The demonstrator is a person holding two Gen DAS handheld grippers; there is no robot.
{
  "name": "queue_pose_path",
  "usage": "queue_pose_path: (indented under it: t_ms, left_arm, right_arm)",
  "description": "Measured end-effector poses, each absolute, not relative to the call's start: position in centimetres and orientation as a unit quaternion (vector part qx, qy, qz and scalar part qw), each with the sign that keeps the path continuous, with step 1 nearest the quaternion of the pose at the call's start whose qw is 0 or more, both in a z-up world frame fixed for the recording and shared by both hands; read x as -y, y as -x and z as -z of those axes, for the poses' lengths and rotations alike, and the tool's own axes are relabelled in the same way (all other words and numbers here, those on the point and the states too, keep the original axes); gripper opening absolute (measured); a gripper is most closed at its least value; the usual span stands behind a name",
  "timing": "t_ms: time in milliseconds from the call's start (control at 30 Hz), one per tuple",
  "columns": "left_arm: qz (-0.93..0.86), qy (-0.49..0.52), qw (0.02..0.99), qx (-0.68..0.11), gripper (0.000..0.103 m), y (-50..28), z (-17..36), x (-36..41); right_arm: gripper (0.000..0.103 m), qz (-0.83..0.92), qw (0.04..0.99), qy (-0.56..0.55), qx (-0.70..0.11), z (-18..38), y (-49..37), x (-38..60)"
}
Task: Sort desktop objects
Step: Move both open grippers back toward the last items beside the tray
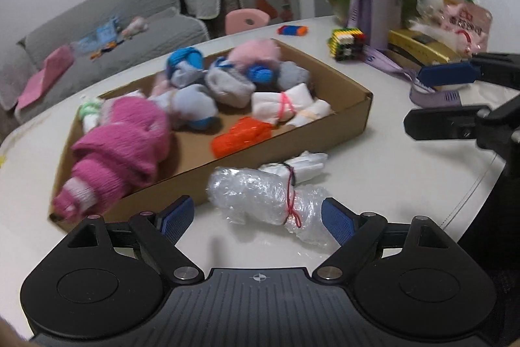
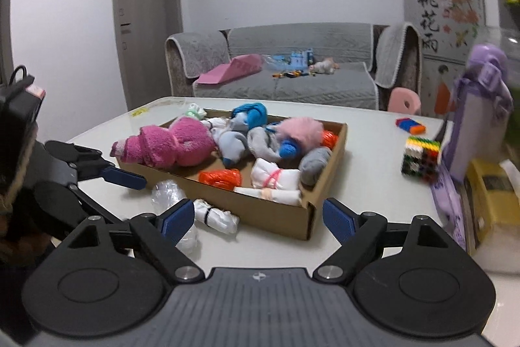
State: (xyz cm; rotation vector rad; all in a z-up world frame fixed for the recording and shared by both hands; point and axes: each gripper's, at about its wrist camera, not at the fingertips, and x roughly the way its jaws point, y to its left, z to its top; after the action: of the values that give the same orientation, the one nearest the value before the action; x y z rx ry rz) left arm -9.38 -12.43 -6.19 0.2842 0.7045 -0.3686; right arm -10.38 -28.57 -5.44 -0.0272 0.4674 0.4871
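Nearest the lens, left gripper point(image 1: 258, 218) spread wide, fingers flanking but not yet pinching a bubble-wrap bundle point(image 1: 260, 195) tied with red string, lying on the white table point(image 1: 373, 171) just outside the box's near wall, a small white tied roll point(image 1: 300, 166) touching it. Right gripper point(image 2: 258, 218) likewise spread and empty, hovering before the box corner. Just beyond, an open cardboard box point(image 1: 352, 126) already well stocked: a big magenta sock roll point(image 1: 128, 139), an orange bundle point(image 1: 240, 135), white rolls bound with pink bands point(image 1: 282, 106), grey-and-blue sock balls point(image 1: 227, 83), a pale pink fluffy one point(image 1: 256, 52). Sorting judged mostly done, with the two wrapped bundles outside the box apparently left to go in. Farther back, still loose on the table, a multicoloured block cube point(image 1: 346, 43), a small striped toy point(image 1: 292, 30), a purple bottle point(image 1: 378, 12) and a gold packet point(image 1: 422, 46); whether these belong in the box cannot be told.
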Motion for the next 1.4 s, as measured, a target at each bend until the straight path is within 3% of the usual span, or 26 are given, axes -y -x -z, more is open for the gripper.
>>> queue_pose_path:
  t_ms: [567, 733, 1100, 1267, 1400]
  left_arm:
    - [0.219, -0.096, 0.908, -0.343, 0.091, 9.8, 6.4, 12.1]
    - [0.227, -0.090, 0.909, -0.338, 0.096, 9.8, 6.4, 12.3]
    - [0.229, -0.054, 0.897, -0.374, 0.097, 8.4, 8.3, 11.9]
    - [0.211, -0.089, 0.902, -0.367, 0.094, 9.2, 8.8, 12.4]
    - [0.196, -0.080, 0.908, -0.363, 0.081, 9.4, 8.6, 12.0]
  right_arm:
    - [0.088, -0.242, 0.942, 0.004, -0.232, 7.0, 11.5, 28.9]
    - [0.089, -0.240, 0.943, -0.002, -0.229, 6.9, 11.6, 29.1]
    - [0.091, -0.240, 0.942, 0.000, -0.235, 6.9, 11.5, 28.8]
    - [0.091, -0.249, 0.937, 0.007, -0.243, 7.0, 11.0, 28.0]
    - [0.089, -0.255, 0.932, -0.012, -0.259, 7.4, 10.3, 26.7]
